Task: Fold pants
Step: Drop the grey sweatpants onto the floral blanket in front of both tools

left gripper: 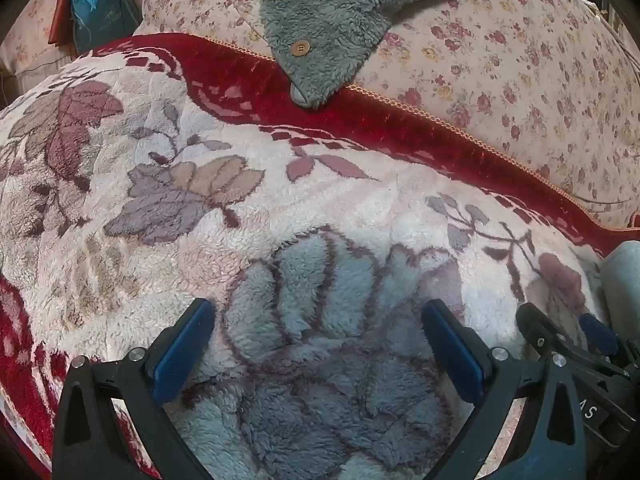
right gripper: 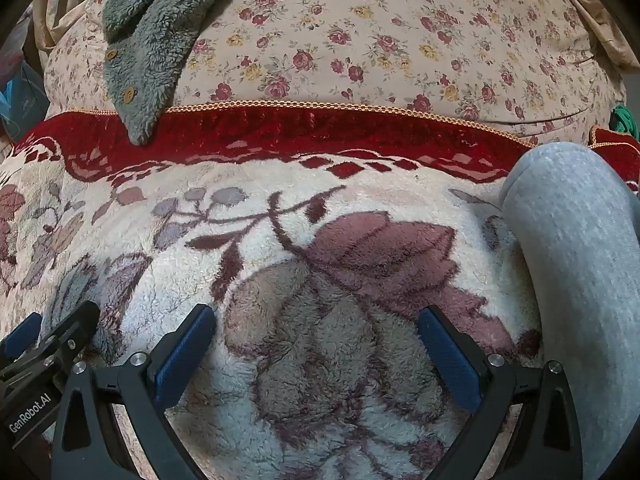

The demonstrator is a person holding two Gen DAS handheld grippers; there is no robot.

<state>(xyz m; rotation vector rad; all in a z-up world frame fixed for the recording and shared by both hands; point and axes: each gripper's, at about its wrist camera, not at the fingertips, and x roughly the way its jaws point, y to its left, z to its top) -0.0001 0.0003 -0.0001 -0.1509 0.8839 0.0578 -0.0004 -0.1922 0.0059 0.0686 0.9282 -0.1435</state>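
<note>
The pants point(right gripper: 576, 280) are seen as a pale grey, soft knit fabric, bunched into a rounded roll at the right edge of the right wrist view; only a small grey patch point(left gripper: 624, 276) is caught at the right edge of the left wrist view. They are laid on a fleecy blanket point(right gripper: 320, 184) patterned with mauve and grey leaves on cream, bordered in dark red with a gold braid. How the rest of the pants is arranged cannot be told, as it is cut off by the frame.

The left tool point(left gripper: 318, 328) is held wide open above the blanket, with nothing between its blue pads point(left gripper: 184, 352). The right tool point(right gripper: 316, 334) is likewise spread wide and empty, just left of the pants and not touching them. Each tool is partly seen in the other's view, so they are held close side by side.

Behind the blanket a cream quilt point(right gripper: 400, 40) printed with small roses is heaped up. A grey-green fleece garment point(left gripper: 320, 40) with wooden buttons is draped over it, its tip lying on the red border. A blue bag point(left gripper: 100, 12) is seen at the far left.
</note>
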